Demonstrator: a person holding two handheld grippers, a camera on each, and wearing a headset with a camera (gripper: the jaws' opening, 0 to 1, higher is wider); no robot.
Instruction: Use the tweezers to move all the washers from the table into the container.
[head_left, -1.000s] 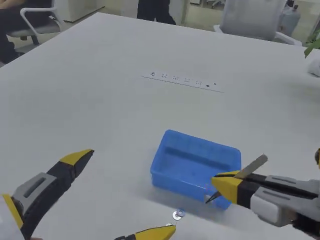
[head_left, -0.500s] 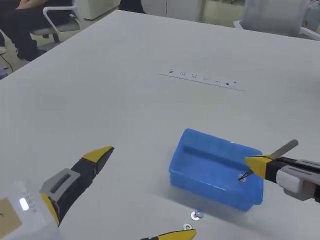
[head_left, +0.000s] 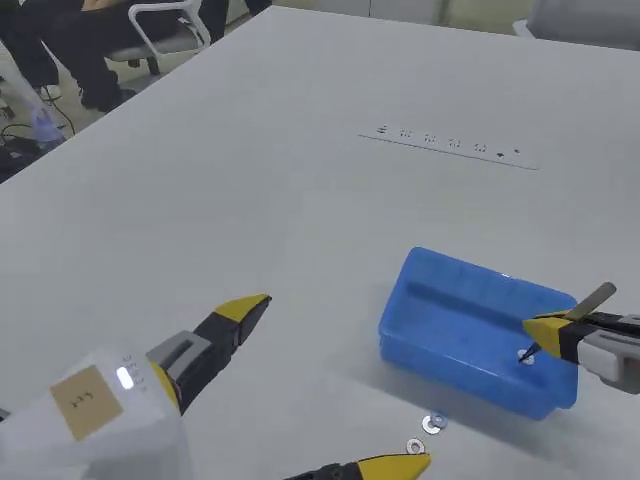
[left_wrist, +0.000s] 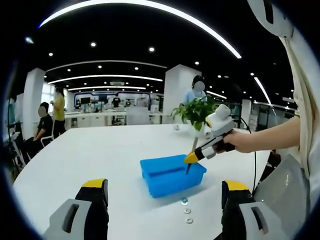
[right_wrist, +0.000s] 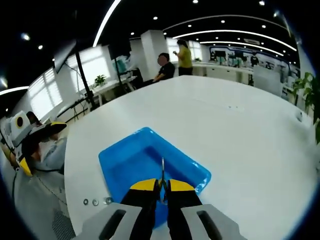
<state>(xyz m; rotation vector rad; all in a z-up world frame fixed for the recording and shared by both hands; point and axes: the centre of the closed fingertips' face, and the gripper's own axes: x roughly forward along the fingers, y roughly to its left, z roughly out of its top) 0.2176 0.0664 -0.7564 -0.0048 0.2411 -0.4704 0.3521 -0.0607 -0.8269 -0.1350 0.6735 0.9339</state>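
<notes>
Jaws of right gripper (right_wrist: 163, 184) clamp tweezers (right_wrist: 162, 172), tips over the container (head_left: 450, 365) — left gripper (head_left: 325, 385) jaws wide, empty.
Three washers (right_wrist: 95, 202) lie on the desk (head_left: 250, 180) beside it, yet to move — container's contents unclear.

The container (head_left: 455, 372) is a shallow, rectangular blue tray with an open top, sitting flat on the white table (head_left: 250, 180). In the right gripper view its near corner points toward the camera (right_wrist: 131, 162).

The tweezers (head_left: 598, 297) are thin and grey, clamped in the right gripper (head_left: 530, 327). They slant down, with the dark tip inside the container, near its right end. Whether the tip holds a washer is too small to tell.

The washers (left_wrist: 184, 201) are small silver rings lying flat on the table just beside the container's front wall. The left gripper view shows three in a short row, close together. The head view shows two (head_left: 434, 423).
</notes>
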